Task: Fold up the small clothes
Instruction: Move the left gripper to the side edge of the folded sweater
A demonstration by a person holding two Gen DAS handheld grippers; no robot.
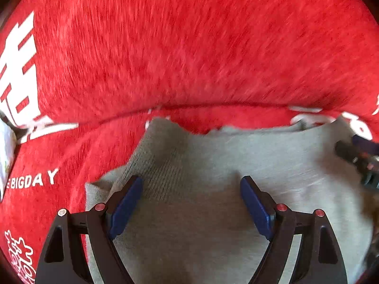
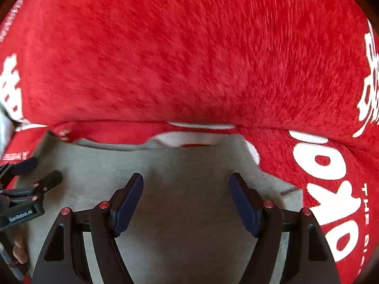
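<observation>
both tongs [image 1: 191, 184] [image 2: 186, 182] gape over grey garment [image 1: 201, 156] — red cloth [image 1: 189, 47] beneath.

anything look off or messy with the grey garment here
The grey garment lies fairly flat on the red cloth, but its far edge is wavy and its left corner sticks out unevenly. No damage shows.

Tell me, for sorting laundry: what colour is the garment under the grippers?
Plain grey garment, clearest in the left wrist view.

Left gripper [image 1: 191, 184] and right gripper [image 2: 186, 181] point steeply down, jaws spread wide, gripping nothing.
</observation>
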